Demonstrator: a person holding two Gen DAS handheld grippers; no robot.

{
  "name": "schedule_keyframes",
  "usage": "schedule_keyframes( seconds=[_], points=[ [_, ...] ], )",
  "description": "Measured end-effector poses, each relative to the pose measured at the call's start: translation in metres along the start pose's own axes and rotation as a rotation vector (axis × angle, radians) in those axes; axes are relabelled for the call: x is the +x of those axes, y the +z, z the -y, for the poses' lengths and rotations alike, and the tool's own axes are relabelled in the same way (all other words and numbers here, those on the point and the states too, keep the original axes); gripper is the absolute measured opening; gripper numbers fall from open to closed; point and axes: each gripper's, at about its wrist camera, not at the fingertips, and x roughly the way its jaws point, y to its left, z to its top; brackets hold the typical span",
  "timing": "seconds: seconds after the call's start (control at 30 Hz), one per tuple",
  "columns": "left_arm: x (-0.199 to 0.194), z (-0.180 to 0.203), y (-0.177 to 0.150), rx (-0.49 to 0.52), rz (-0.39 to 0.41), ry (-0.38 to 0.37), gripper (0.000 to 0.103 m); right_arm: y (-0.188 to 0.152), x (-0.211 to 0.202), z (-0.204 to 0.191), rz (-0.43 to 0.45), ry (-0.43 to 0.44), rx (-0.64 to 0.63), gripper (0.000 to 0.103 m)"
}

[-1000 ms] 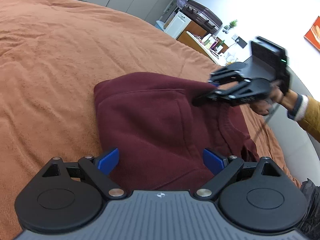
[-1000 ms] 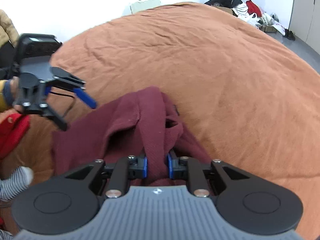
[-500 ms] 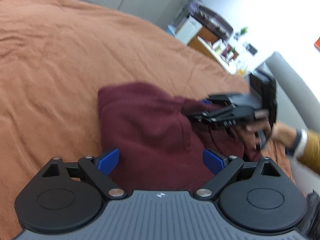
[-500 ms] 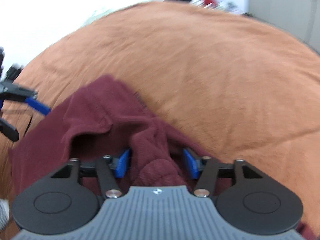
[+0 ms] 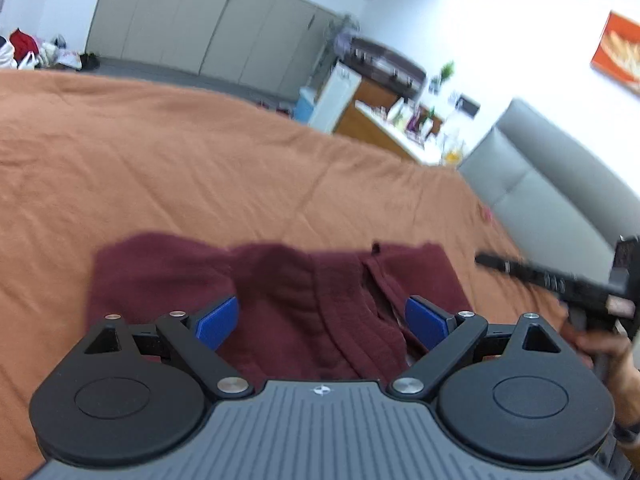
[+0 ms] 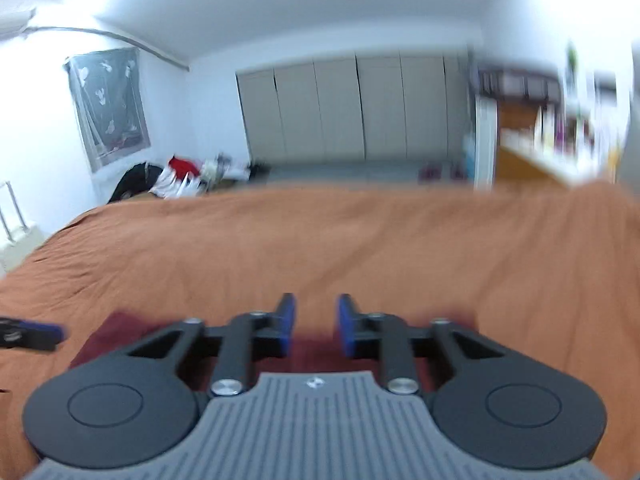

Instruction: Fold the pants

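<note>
The dark red pants (image 5: 304, 292) lie bunched in a folded heap on the orange bedspread (image 5: 168, 168). My left gripper (image 5: 320, 320) hovers over their near edge, open wide, its blue pads (image 5: 216, 322) on either side of the cloth without touching it. To the right of the pants, a hand holds my right gripper (image 5: 480, 258) edge-on and clear of them. In the right wrist view that gripper (image 6: 317, 324) points out over the bed. Its jaws are closing to a narrow gap with nothing between them. Only a strip of the pants (image 6: 112, 330) shows beneath it.
A grey padded headboard (image 5: 560, 196) rises at the right of the bed. Beyond the bed stand grey wardrobe doors (image 6: 352, 108), a cluttered wooden desk (image 5: 400, 128) and a pile of clothes (image 6: 176, 176) on the floor.
The right gripper let go of the pants fold, swung right and up off the cloth, and narrowed its jaws. The left gripper drew back and rose a little, staying open.
</note>
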Motion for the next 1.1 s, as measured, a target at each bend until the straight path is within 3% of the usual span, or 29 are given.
schedule_keyframes(
  seconds=[0.17,0.4,0.5,0.57,0.63,0.87,0.97,1.1],
  points=[
    [0.036,0.013,-0.014,-0.015,-0.062,0.0,0.103,-0.056,0.001,0.0,-0.162,-0.041,-0.054,0.009],
    [0.067,-0.009,-0.035,-0.134,-0.127,0.011,0.103,-0.106,0.039,-0.006,-0.329,-0.02,0.011,0.013],
    [0.07,-0.013,-0.046,-0.084,-0.105,0.0,0.103,-0.116,0.045,-0.017,-0.333,-0.062,-0.04,0.013],
    [0.071,-0.013,-0.056,-0.03,-0.086,-0.003,0.103,-0.121,0.047,-0.032,-0.326,-0.09,-0.138,0.012],
    [0.069,-0.014,-0.063,-0.043,-0.05,-0.007,0.103,-0.126,0.048,-0.037,-0.317,-0.1,-0.182,0.012],
    [0.061,0.003,-0.068,0.017,-0.006,0.042,0.103,-0.116,0.055,-0.008,-0.35,-0.048,-0.061,0.011],
    [0.048,0.008,-0.062,-0.023,-0.02,0.083,0.103,-0.109,0.054,-0.005,-0.356,-0.04,-0.04,0.012],
    [0.013,0.002,-0.053,-0.046,0.018,0.107,0.103,-0.103,0.044,-0.016,-0.346,-0.09,-0.09,0.025]
  ],
)
